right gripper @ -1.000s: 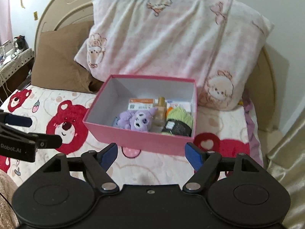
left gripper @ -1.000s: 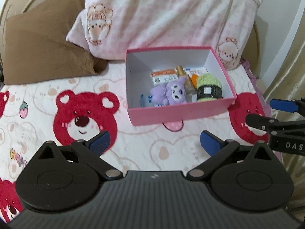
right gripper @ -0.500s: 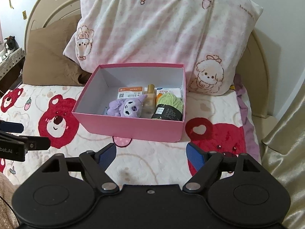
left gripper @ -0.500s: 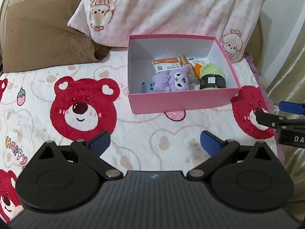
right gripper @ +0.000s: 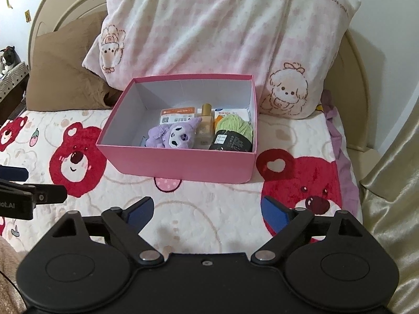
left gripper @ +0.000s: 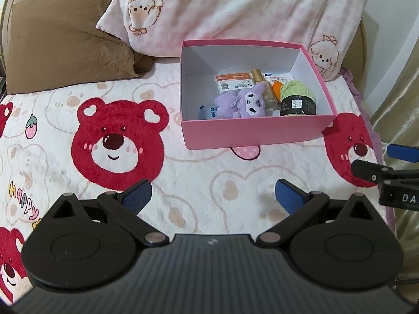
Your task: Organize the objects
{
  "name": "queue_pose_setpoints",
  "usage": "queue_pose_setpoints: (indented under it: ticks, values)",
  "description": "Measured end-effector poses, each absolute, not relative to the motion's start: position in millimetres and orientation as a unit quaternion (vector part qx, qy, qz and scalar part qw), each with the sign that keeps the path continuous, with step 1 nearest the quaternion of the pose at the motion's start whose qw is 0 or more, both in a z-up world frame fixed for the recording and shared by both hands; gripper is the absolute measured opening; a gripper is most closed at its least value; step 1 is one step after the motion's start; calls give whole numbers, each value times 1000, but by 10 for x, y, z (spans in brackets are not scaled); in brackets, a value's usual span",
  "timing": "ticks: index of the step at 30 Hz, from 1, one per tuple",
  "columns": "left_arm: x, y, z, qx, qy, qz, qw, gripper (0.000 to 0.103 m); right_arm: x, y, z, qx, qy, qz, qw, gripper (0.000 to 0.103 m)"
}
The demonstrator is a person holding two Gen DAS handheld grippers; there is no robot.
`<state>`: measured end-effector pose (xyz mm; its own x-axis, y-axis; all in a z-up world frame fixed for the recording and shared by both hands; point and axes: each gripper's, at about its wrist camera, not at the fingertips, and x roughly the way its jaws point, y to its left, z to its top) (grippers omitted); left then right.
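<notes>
A pink open box (left gripper: 251, 132) (right gripper: 183, 166) stands on the bear-print bedspread. Inside lie a purple plush toy (left gripper: 242, 103) (right gripper: 174, 134), a ball of green yarn (left gripper: 298, 99) (right gripper: 234, 134), a small beige bottle (left gripper: 264, 89) (right gripper: 205, 125), an orange-and-white packet (left gripper: 234, 81) (right gripper: 176, 115), another packet and a small blue item (left gripper: 208, 111). My left gripper (left gripper: 213, 196) is open and empty, well in front of the box. My right gripper (right gripper: 207, 210) is open and empty, in front of the box's near wall.
A pink checked pillow (left gripper: 248, 7) (right gripper: 222, 26) and a brown pillow (left gripper: 65, 41) (right gripper: 65, 68) lean on the headboard behind the box. A gold curtain (right gripper: 392, 170) hangs off the bed's right edge. Each gripper shows at the other view's side: right (left gripper: 392, 175), left (right gripper: 23, 196).
Both grippers have drawn back and up from the box, so it looks smaller and further off. Both jaws stay open and empty. The box contents have not moved.
</notes>
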<state>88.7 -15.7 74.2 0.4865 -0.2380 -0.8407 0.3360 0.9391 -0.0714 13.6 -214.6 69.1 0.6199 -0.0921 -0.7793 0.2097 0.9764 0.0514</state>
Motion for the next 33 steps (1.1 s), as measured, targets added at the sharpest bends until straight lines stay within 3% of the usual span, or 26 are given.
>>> queue_pose_setpoints:
  ticks: [33]
  values:
    - [887,-188,610,57,504,-164,846,102,135,-2092,603,74,449,-96,885,93]
